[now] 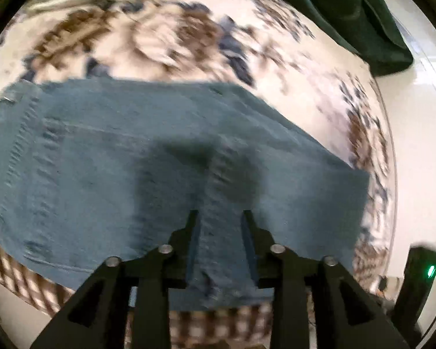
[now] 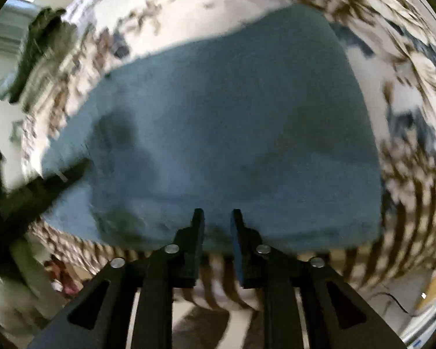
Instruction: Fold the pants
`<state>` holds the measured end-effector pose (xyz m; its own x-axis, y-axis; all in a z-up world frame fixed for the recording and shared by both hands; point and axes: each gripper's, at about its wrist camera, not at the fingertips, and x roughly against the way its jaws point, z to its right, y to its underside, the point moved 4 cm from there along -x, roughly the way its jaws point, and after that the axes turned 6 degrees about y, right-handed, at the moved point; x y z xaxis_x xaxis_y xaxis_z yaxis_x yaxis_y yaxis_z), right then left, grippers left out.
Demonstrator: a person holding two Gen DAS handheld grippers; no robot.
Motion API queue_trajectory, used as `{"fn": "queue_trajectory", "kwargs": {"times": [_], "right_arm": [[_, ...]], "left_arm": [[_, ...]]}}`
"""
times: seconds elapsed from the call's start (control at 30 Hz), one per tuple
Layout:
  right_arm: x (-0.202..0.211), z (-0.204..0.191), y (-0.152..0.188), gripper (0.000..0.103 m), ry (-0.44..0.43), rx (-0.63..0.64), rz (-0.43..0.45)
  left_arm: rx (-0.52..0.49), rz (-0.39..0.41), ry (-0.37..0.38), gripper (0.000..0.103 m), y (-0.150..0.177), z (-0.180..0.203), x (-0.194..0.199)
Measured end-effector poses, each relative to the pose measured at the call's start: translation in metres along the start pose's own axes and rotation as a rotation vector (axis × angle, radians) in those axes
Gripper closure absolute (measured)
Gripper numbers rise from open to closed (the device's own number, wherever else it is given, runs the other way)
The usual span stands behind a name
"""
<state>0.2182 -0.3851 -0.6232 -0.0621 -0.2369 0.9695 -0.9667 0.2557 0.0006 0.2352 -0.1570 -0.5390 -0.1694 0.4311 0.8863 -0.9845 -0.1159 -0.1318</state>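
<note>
Both views are motion-blurred, and the pants (image 1: 160, 160) run off the left edge of the left view. The left gripper (image 1: 221, 218), at bottom centre, is clamped on a denim ridge. The right gripper (image 2: 217, 218) has its jaws apart over the near edge, gripping nothing.

— What sort of place is this?

— A home, most likely a bedroom. The surface filling both views is a bedspread (image 1: 165, 37) with a cream ground and large brown and blue flowers, edged with a brown check border along the lower part of each frame.

— Anything else pointing that way?

— A dark green garment (image 1: 360, 14) lies crumpled at the upper right of the left wrist view, and blue jeans (image 2: 223, 133) are spread flat across the cover. Past the bed's edge, at the right of that view, pale glossy floor (image 1: 418, 174) shows.
</note>
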Motion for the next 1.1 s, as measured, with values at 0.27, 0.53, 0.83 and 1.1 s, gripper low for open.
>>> {"fn": "queue_trajectory", "kwargs": {"times": [0.27, 0.53, 0.83, 1.1], "right_arm": [[-0.032, -0.026, 0.013, 0.071, 0.065, 0.081, -0.117], [-0.039, -0.028, 0.024, 0.071, 0.118, 0.09, -0.144], [-0.055, -0.039, 0.025, 0.069, 0.153, 0.105, -0.143], [0.007, -0.028, 0.033, 0.004, 0.139, 0.072, -0.056]], "left_arm": [[-0.026, -0.17, 0.034, 0.076, 0.037, -0.003, -0.041], [-0.038, -0.161, 0.038, 0.076, 0.055, -0.006, -0.032], [-0.027, -0.157, 0.168, 0.066, 0.052, -0.02, -0.047], [-0.031, -0.019, 0.165, 0.021, 0.047, -0.028, 0.035]]}}
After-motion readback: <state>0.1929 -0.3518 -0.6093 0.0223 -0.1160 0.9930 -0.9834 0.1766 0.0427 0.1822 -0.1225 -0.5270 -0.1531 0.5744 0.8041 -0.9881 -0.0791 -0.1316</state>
